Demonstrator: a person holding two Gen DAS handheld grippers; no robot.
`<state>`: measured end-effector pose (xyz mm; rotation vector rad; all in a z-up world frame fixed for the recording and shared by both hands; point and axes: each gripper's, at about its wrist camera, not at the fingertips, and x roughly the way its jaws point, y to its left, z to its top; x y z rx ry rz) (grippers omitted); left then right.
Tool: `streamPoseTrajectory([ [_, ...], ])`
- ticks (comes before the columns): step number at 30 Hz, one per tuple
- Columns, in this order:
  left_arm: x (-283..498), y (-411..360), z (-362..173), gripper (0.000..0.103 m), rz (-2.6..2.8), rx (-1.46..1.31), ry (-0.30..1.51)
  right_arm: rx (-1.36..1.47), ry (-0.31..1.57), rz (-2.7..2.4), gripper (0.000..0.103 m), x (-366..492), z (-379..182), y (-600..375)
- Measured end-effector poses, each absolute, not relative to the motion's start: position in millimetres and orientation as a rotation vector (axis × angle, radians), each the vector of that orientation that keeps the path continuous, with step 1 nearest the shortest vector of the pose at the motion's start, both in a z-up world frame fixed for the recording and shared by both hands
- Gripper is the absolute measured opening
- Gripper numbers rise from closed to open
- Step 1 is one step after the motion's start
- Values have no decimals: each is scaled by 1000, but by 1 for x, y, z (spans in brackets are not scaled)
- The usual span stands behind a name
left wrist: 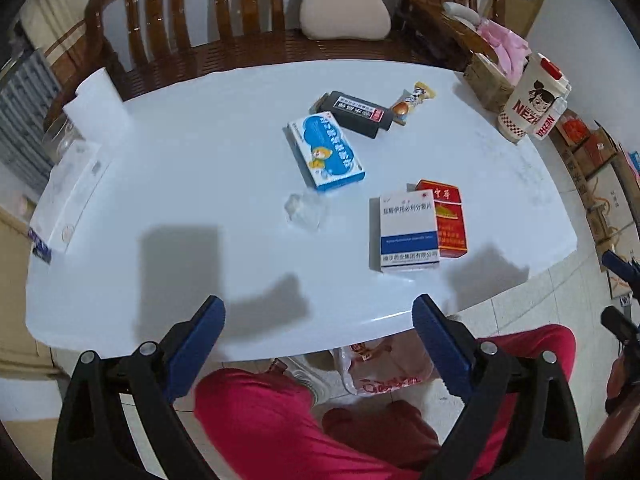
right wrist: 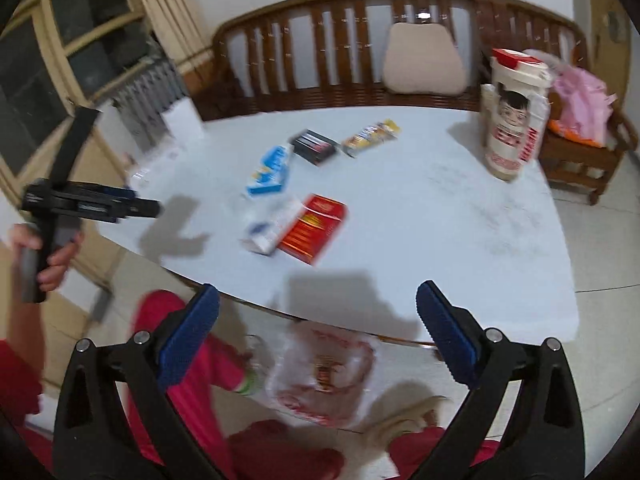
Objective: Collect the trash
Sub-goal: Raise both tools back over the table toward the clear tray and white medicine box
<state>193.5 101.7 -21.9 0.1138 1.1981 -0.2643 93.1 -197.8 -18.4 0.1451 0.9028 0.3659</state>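
Lying flat: rectangular cardboard boxes (left wrist: 408, 232).

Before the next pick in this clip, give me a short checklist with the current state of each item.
1. Left gripper open and empty: ok.
2. Right gripper open and empty: ok.
3. Trash on the table in plain view: blue box, black box, snack wrapper, white box, red pack, clear wrapper: ok.
4. Plastic bag on the floor below the table edge: ok.
5. Bag mouth open enough to drop things in: cannot tell, blurred.
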Motion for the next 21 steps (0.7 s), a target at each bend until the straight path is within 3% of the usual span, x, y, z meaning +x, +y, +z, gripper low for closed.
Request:
streamPoseTrajectory([
  [12,234,90,0,92,-316,233,1249,325,954,521,96,127,26,-189],
  [21,255,76,-35,92,-328,339,1297,395,1013,561,96,155,8,-178],
])
